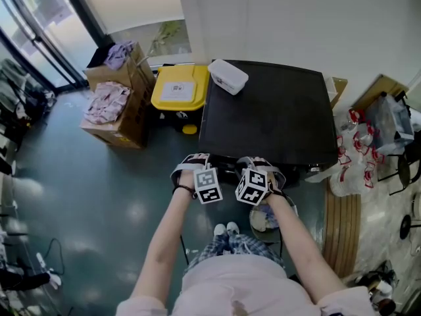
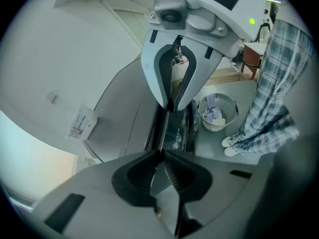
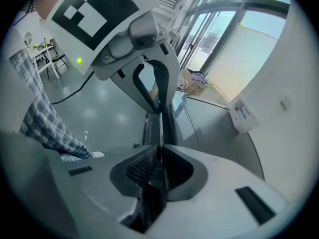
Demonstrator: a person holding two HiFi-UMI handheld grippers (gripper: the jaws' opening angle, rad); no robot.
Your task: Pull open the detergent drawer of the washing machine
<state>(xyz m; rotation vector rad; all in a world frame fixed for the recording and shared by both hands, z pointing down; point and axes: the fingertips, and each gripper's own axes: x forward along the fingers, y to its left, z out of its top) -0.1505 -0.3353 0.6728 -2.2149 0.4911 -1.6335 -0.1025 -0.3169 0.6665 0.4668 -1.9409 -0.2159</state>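
washing machine [image 1: 270,110]: seen from above mid-scene, dark top, with both grippers brought to its near front edge.
left gripper [image 2: 162,154]: held at the left of that near edge, tipped downward.
left fingers [image 2: 144,176]: drawn almost together and clamped on a thin edge [image 2: 161,131] running along the machine's front.
right gripper [image 3: 160,148]: held just to the right of the left one, tipped the same way.
right fingers [image 3: 139,168]: nearly closed too, with the same thin edge pinched between them.
detergent drawer: placed at the machine's near front, covered by the grippers in the head view. Whether the pinched edge is part of it cannot be told.
white box [image 1: 228,76]: set on the far left corner of the top.
yellow bin [image 1: 179,89]: parked just left of the machine.
cardboard boxes [image 1: 122,104]: further left, topped with clothes.
wire basket [image 2: 216,112]: stood on the floor [image 1: 85,176] near the person's shoes [image 1: 226,229].
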